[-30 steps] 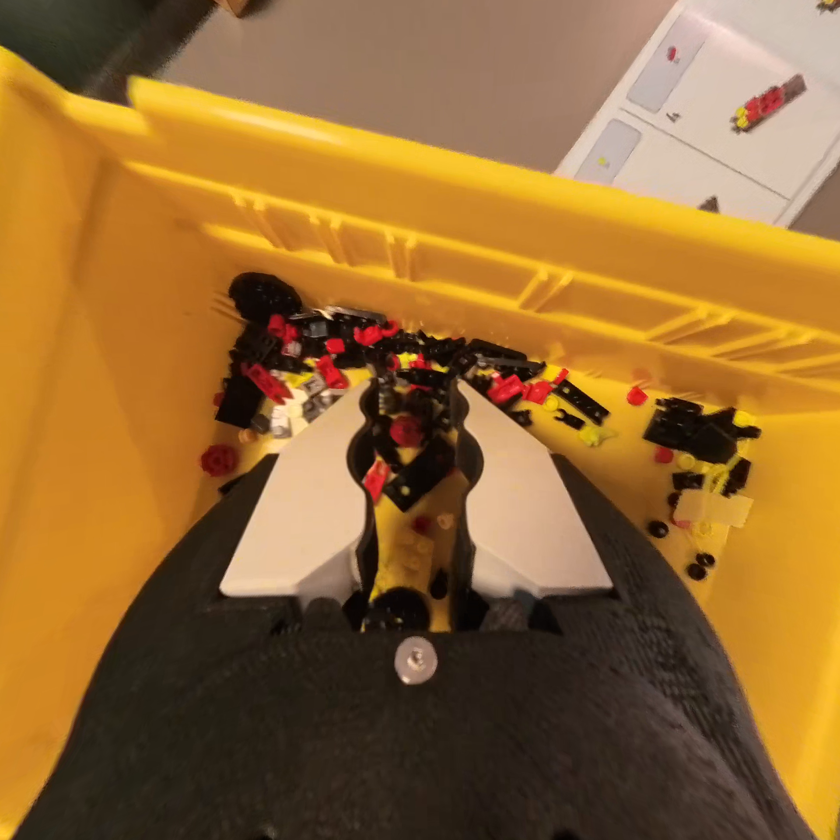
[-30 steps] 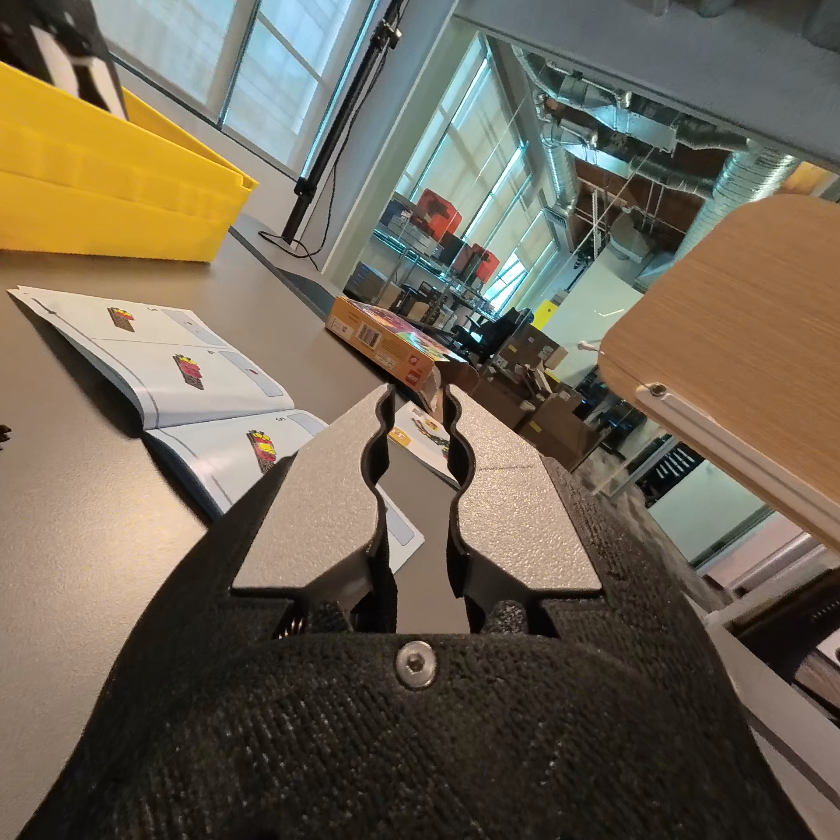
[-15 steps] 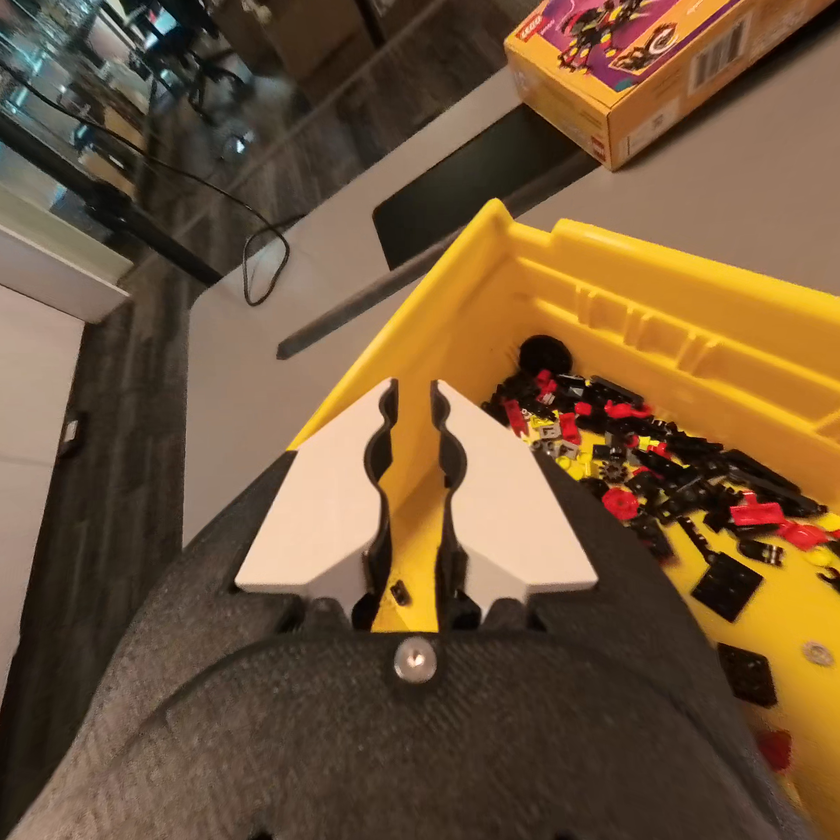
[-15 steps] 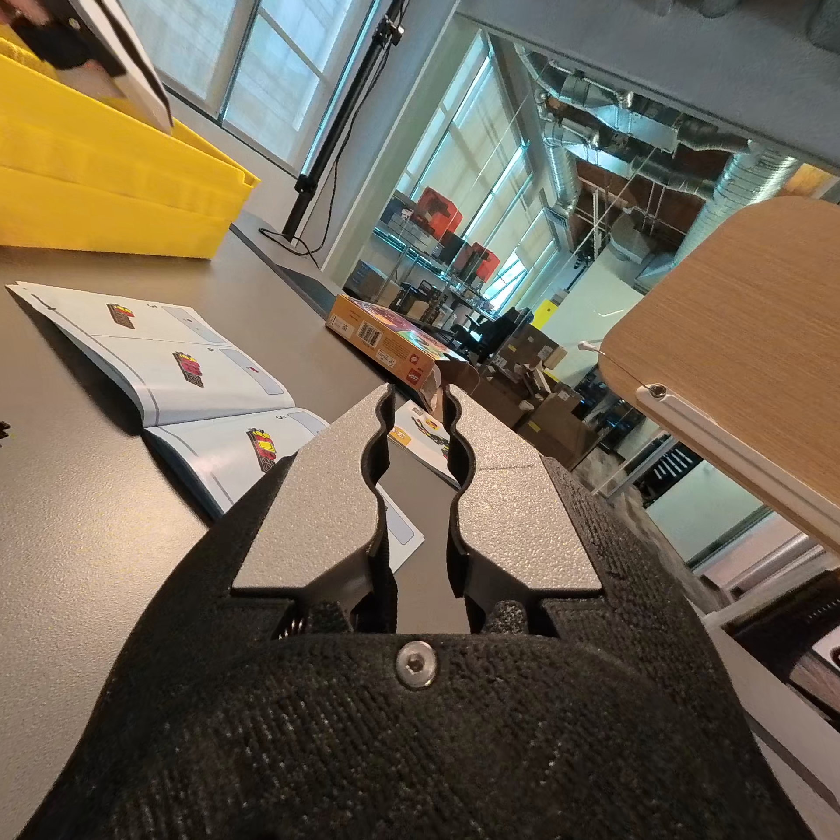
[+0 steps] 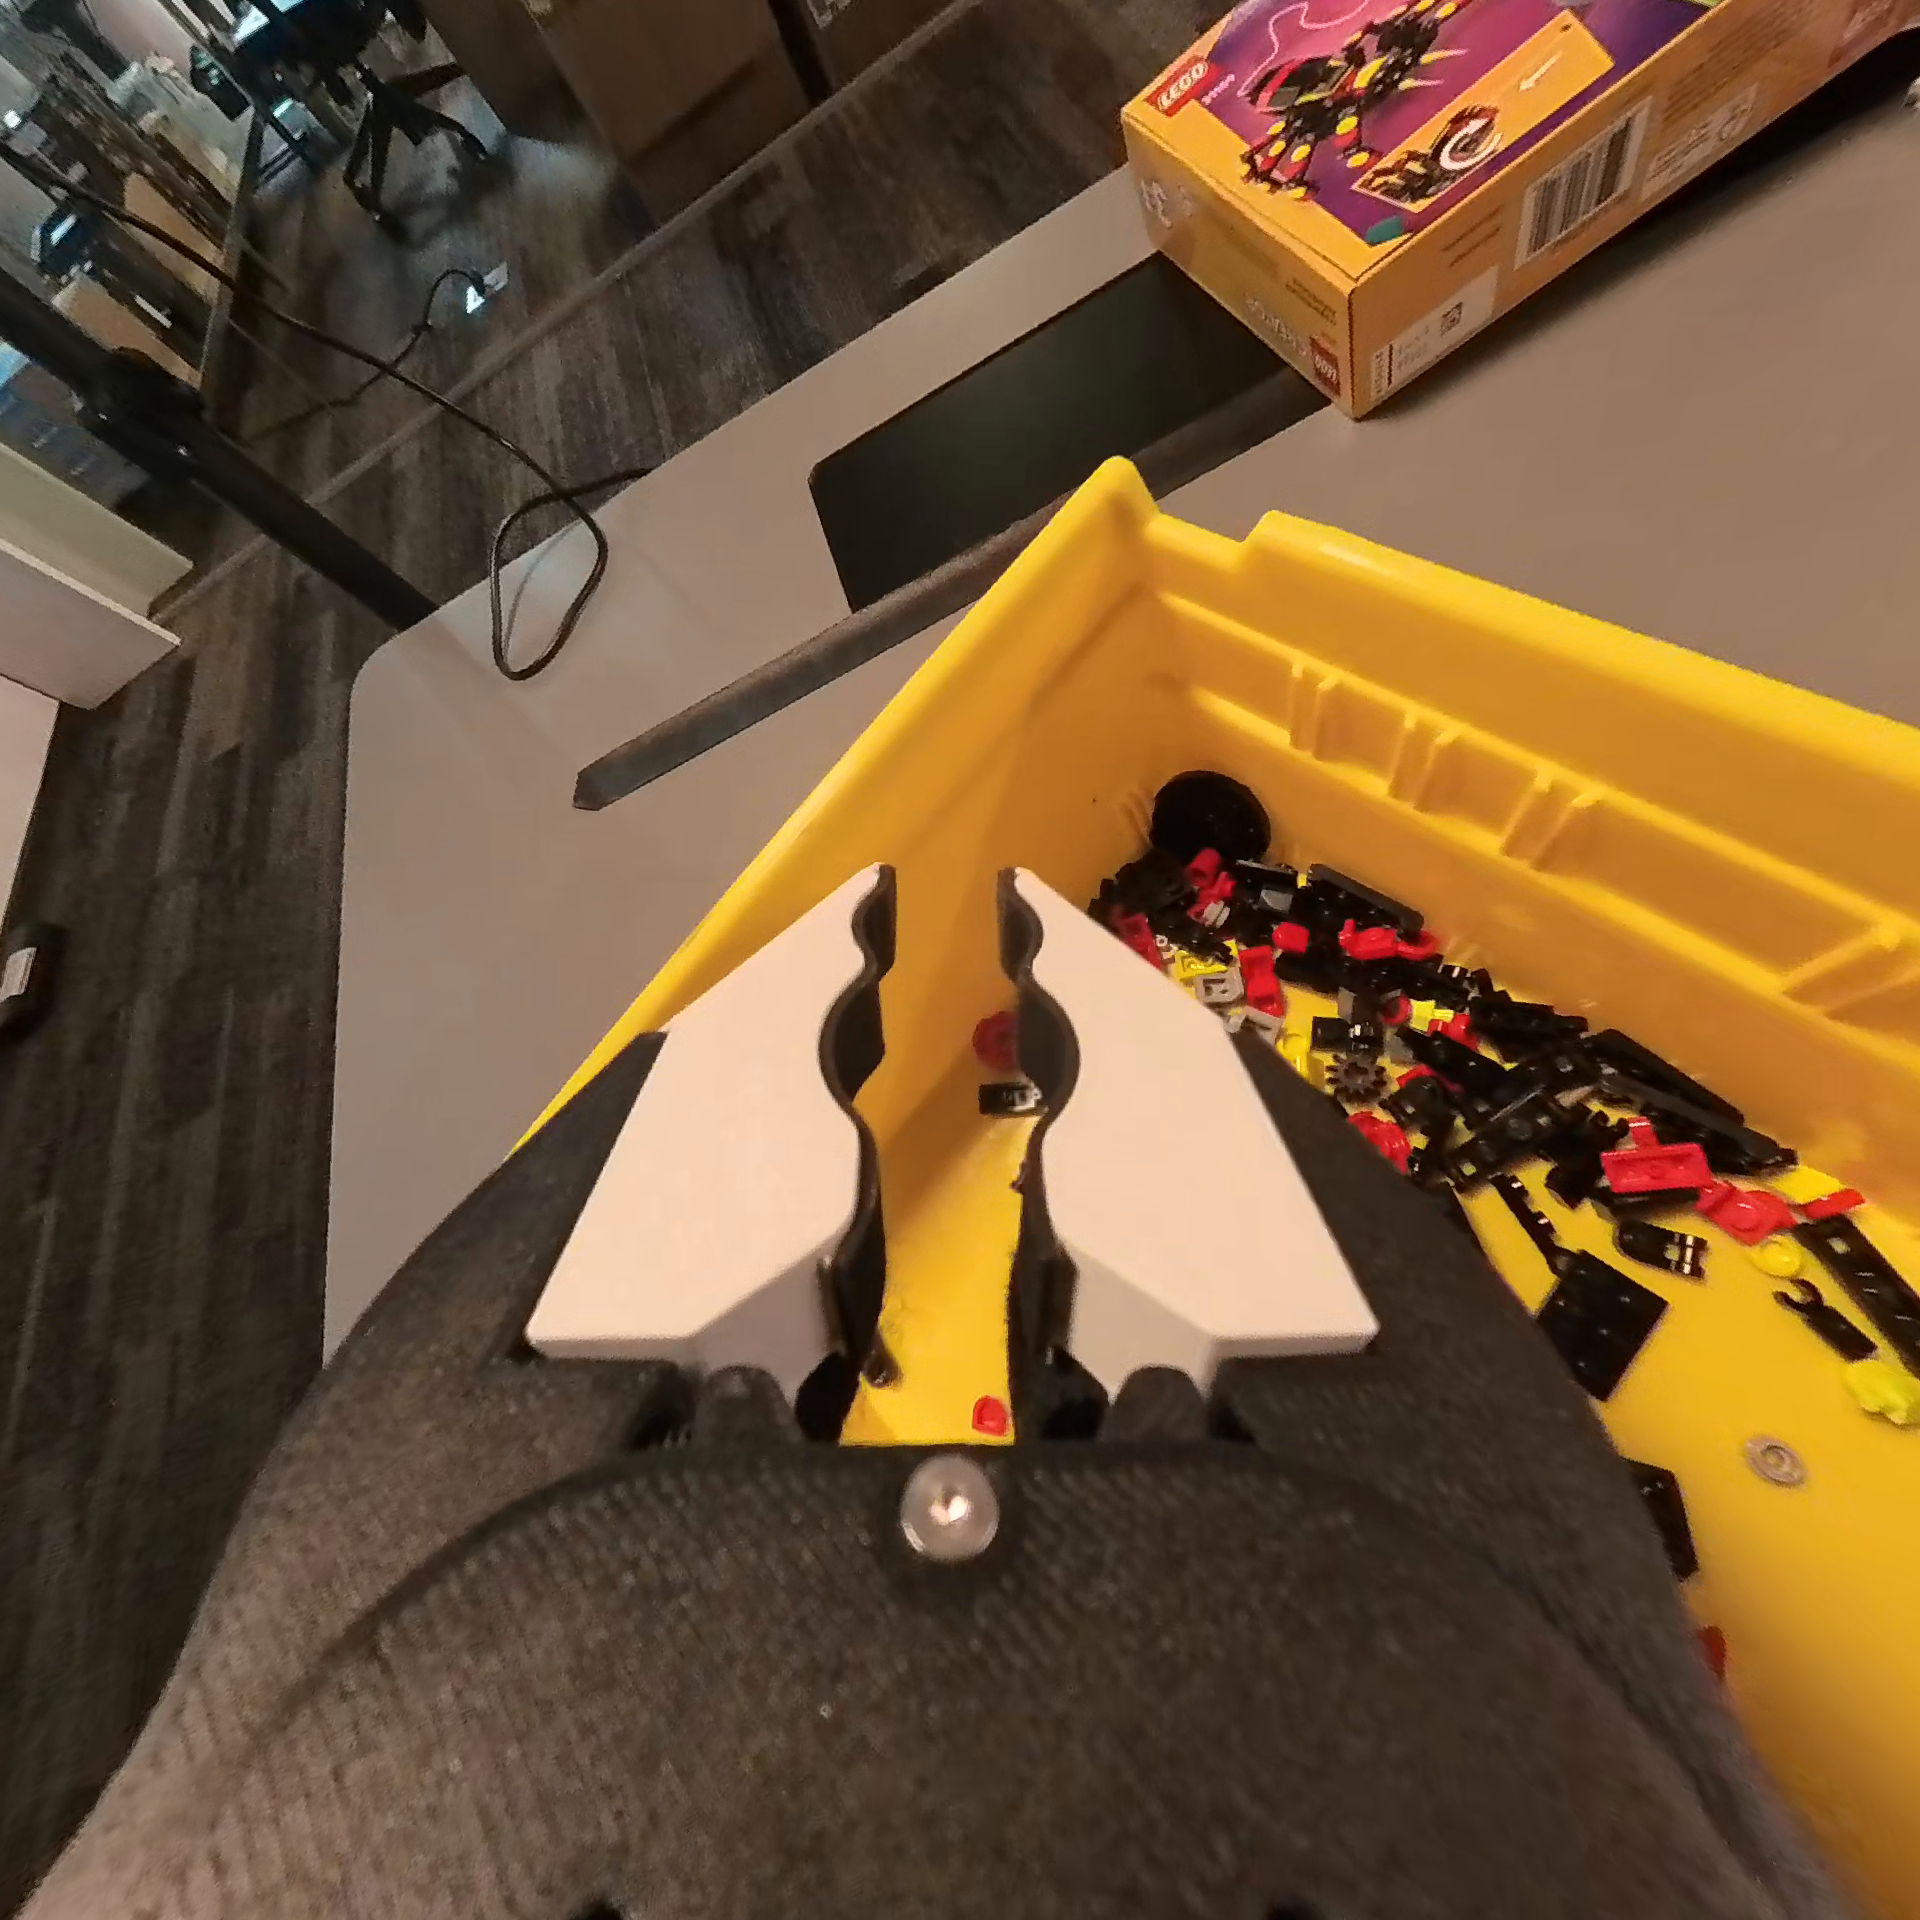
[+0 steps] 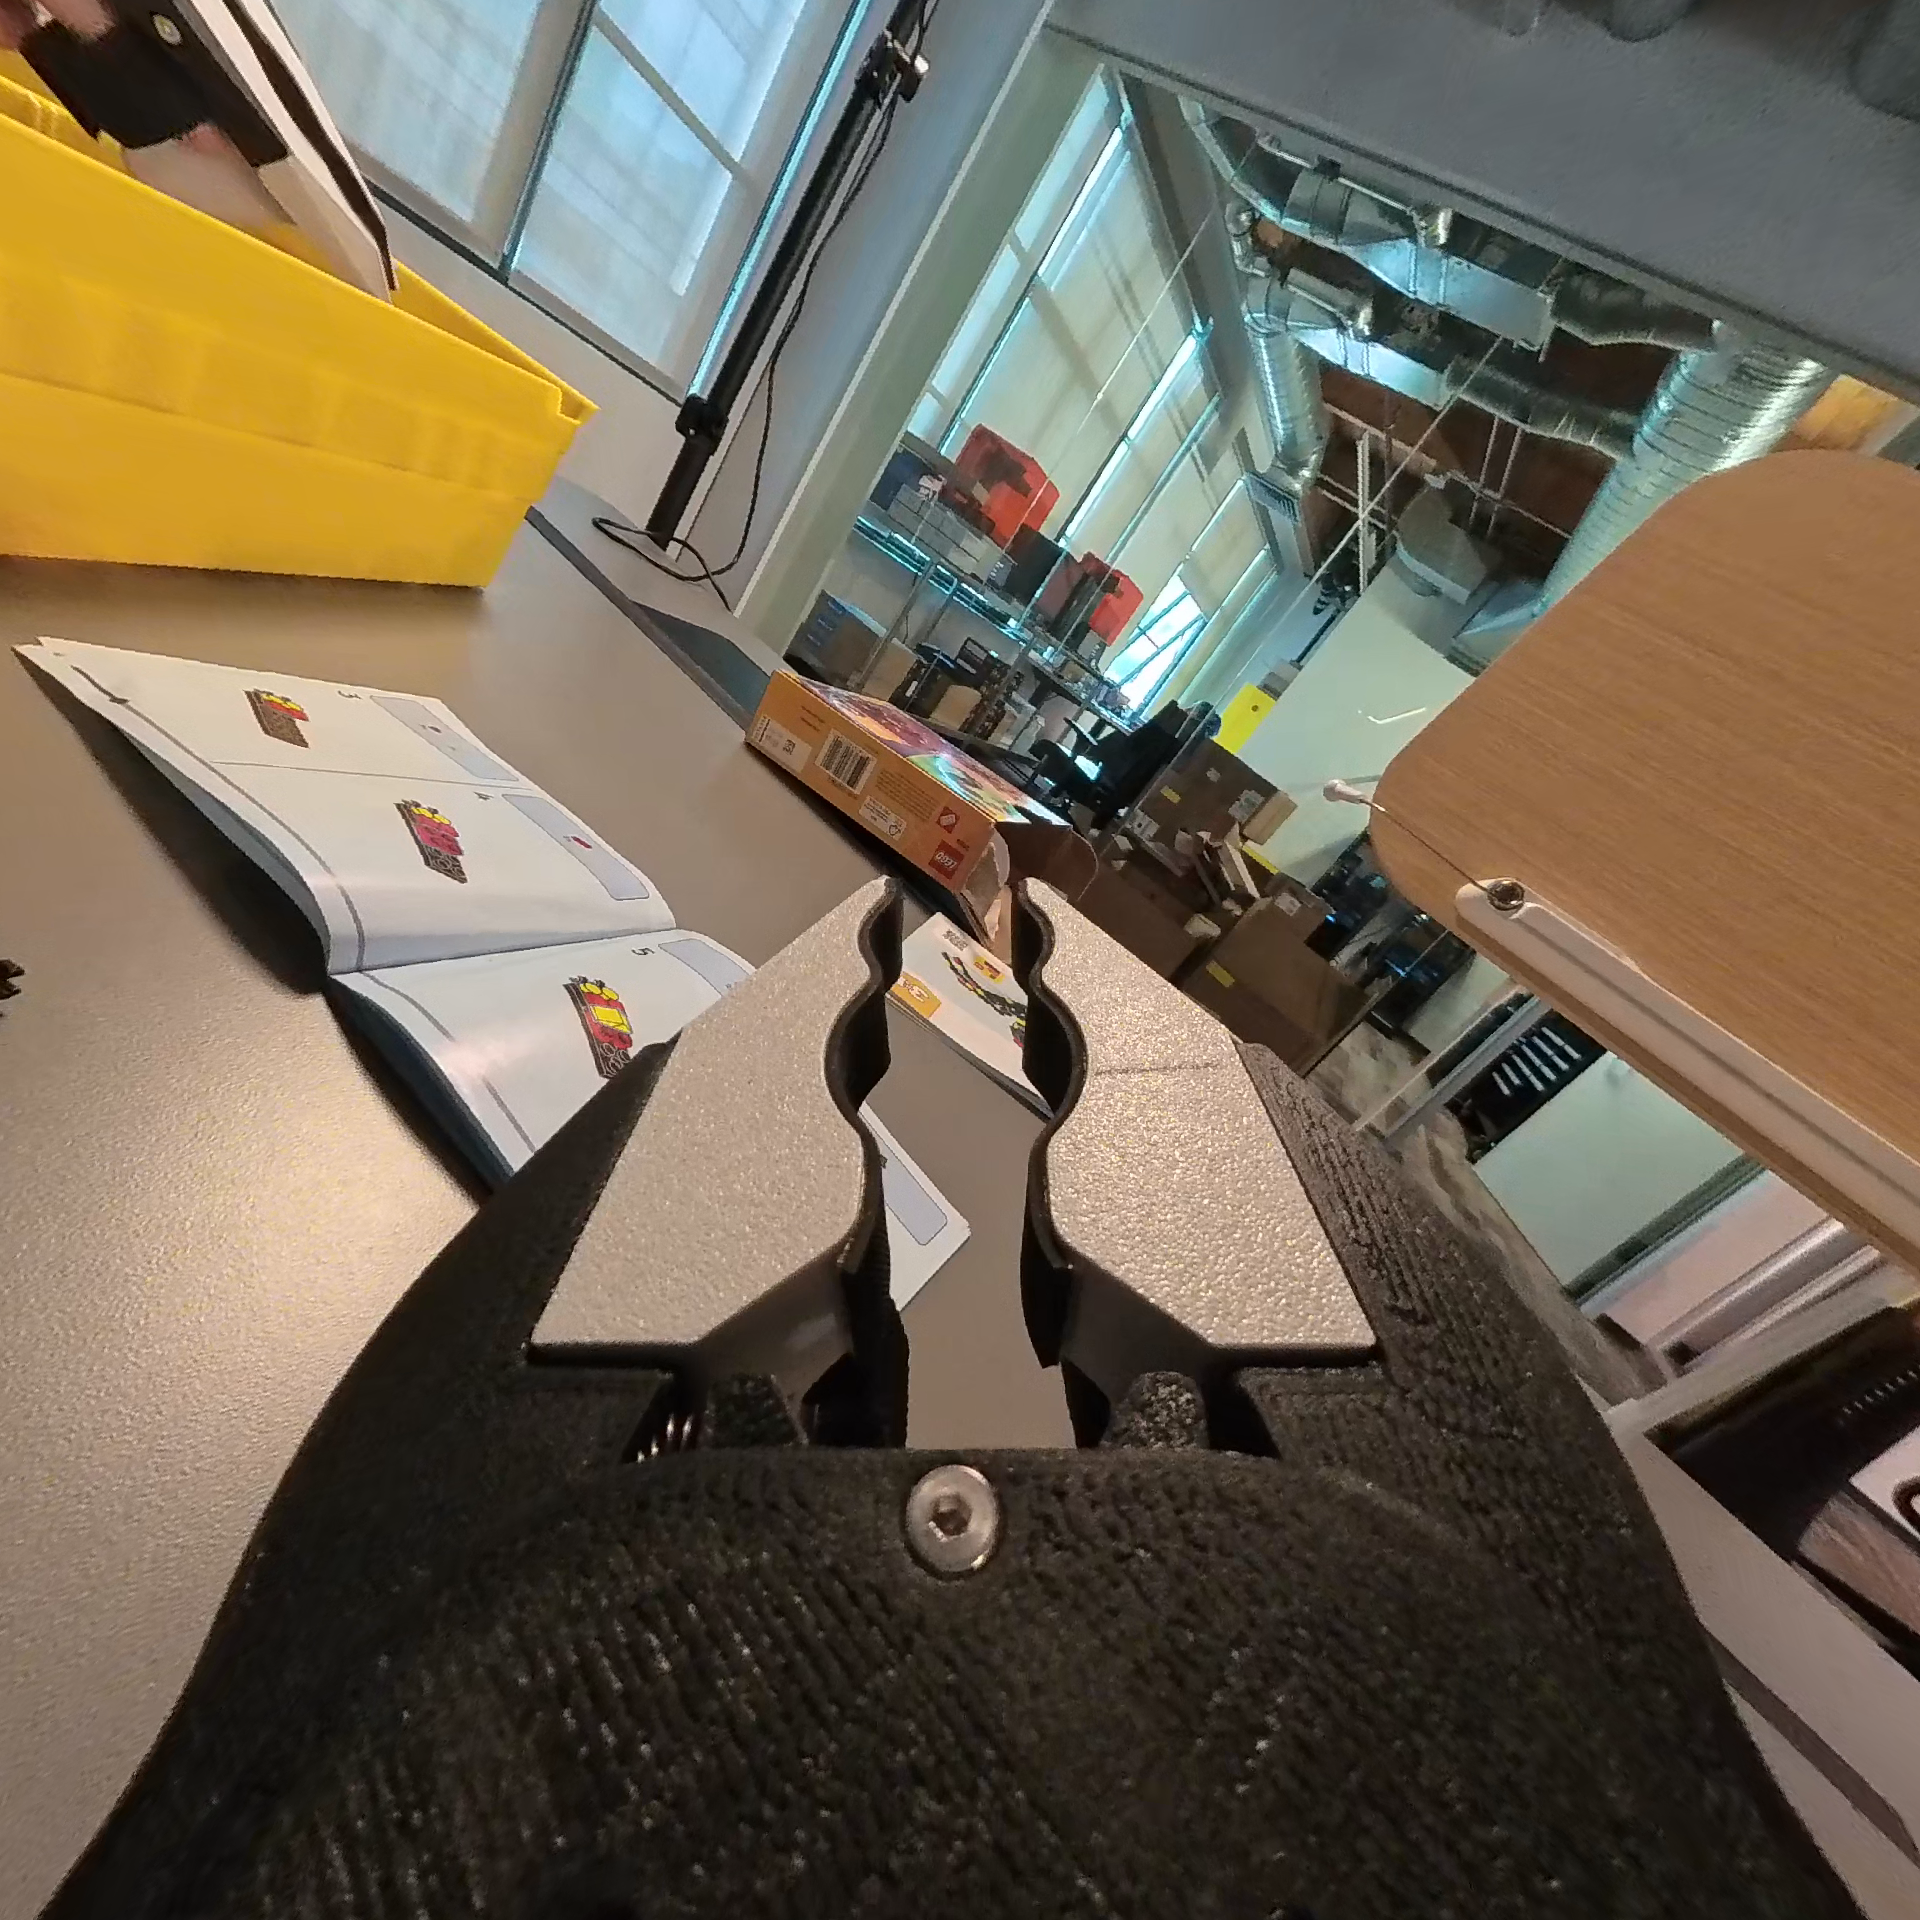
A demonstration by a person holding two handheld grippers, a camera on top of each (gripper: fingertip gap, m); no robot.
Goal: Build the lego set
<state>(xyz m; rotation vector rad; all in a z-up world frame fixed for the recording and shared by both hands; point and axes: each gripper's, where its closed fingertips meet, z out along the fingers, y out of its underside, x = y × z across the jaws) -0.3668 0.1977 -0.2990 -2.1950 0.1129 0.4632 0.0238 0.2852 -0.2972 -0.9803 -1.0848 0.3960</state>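
Lego pieces [image 5: 1455, 1081], small red, black and yellow plastic parts, lie loose in a heap on the floor of a deep yellow plastic bin [image 5: 1507, 748]. My left gripper [image 5: 943, 883] hangs over the bin's near corner, its white fingers apart and holding nothing. My right gripper [image 6: 951, 894] sits low over the dark grey table [image 6: 187, 1195], its grey fingers apart and empty too. An open white instruction booklet [image 6: 436, 862] lies ahead of it, with the yellow cardboard set box [image 6: 883, 774] beyond. I judge the build barely begun: I see no assembled model, and nearly everything remains.
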